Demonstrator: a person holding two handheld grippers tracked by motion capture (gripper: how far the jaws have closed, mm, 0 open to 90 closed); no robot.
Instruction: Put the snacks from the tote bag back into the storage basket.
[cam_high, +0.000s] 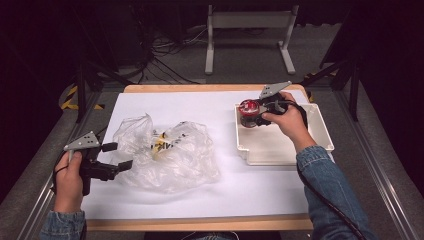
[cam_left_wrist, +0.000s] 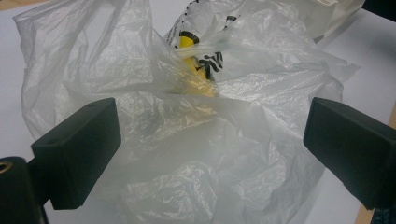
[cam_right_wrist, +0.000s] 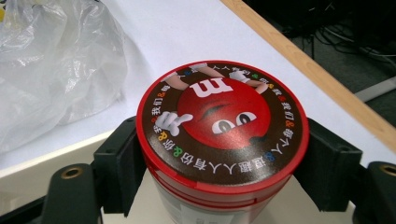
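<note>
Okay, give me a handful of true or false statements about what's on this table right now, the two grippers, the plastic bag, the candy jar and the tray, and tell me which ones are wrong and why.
1. The right gripper has its jaws closed on the candy jar. True.
2. The jar stands outside the white tray, on the paper. False: it is upright inside the tray, near its far left corner.
3. The left gripper is open, jaws at the edge of the plastic bag. True.
4. The bag is opaque black. False: it is clear, crumpled plastic, and a yellow and black item shows through it.
5. The jar's lid is red-rimmed with a red cartoon face. True.
</note>
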